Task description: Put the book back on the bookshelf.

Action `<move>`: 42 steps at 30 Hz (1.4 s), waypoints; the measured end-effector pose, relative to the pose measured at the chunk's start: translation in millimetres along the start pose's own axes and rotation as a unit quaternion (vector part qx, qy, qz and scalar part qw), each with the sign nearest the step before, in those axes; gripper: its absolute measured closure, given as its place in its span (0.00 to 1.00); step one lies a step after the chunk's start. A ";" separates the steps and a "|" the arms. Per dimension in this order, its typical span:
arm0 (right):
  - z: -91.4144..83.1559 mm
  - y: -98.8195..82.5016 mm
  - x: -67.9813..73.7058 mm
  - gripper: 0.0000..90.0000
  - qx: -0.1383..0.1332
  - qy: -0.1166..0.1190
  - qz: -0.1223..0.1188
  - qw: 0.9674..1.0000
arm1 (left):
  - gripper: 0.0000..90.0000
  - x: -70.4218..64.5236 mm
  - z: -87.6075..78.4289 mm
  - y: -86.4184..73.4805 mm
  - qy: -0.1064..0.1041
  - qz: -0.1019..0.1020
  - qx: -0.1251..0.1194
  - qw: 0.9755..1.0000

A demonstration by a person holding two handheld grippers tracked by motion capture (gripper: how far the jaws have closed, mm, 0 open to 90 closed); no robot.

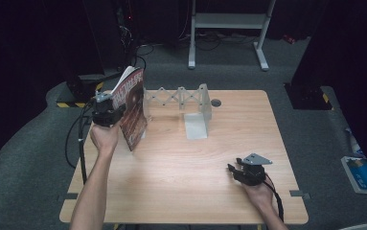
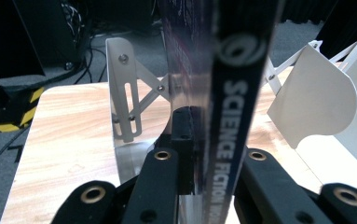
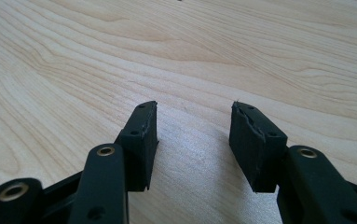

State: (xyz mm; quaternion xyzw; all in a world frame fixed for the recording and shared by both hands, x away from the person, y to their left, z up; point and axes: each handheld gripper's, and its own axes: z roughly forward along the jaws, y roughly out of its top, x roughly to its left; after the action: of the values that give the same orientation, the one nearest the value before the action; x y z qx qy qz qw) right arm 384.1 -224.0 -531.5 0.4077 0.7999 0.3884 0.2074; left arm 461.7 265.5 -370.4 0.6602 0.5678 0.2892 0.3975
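Observation:
A book (image 1: 132,110) with a dark red cover stands tilted at the table's back left, its bottom edge close to the table (image 1: 195,182). My left gripper (image 1: 110,114) is shut on it. In the left gripper view, the black jaws (image 2: 209,154) clamp the spine (image 2: 234,93), which reads "SCIENCE FICTION". Just behind the book stands a white expandable metal book rack (image 1: 181,98), with its end plates (image 2: 125,93) on either side of the spine. My right gripper (image 1: 235,170) rests low near the table's front right. Its jaws (image 3: 194,135) are open over bare wood with nothing between them.
A small round grommet (image 1: 215,102) sits in the tabletop beside the rack's right end. On the floor lie a blue and white object (image 1: 363,175) at the right and a black-yellow striped base (image 1: 68,104) at the left. A white desk frame (image 1: 229,21) stands behind.

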 end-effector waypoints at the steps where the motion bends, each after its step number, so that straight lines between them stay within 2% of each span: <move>1: 0.0 0.0 0.2 0.57 0.000 0.000 0.001 1.000 | 0.91 0.9 -0.1 -0.2 0.000 -0.001 0.003 1.000; 8: 0.0 -0.1 0.1 0.57 0.000 0.000 0.001 1.000 | 0.89 10.2 -0.3 -2.4 0.011 0.012 0.013 1.000; 16: 0.0 -0.1 0.1 0.57 0.000 0.000 0.001 1.000 | 0.87 11.1 0.6 -3.6 0.019 0.018 0.023 0.999; 28: 0.0 -0.1 0.1 0.57 0.000 0.000 0.001 1.000 | 0.84 17.8 0.2 -5.3 0.020 -0.001 0.041 0.999; 34: 0.0 -0.1 0.1 0.57 0.000 0.001 0.000 1.000 | 0.79 20.9 0.7 -10.2 0.024 -0.008 0.043 0.999; 42: 0.1 -0.1 0.1 0.57 0.000 0.001 0.000 1.000 | 0.77 23.0 -1.0 -12.1 0.024 -0.006 0.046 0.999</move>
State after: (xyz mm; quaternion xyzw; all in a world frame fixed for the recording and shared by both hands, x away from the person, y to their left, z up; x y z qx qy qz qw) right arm 384.0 -224.0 -531.7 0.4070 0.8001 0.3889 0.2073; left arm 458.9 288.7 -381.8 0.6671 0.5938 0.2763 0.3551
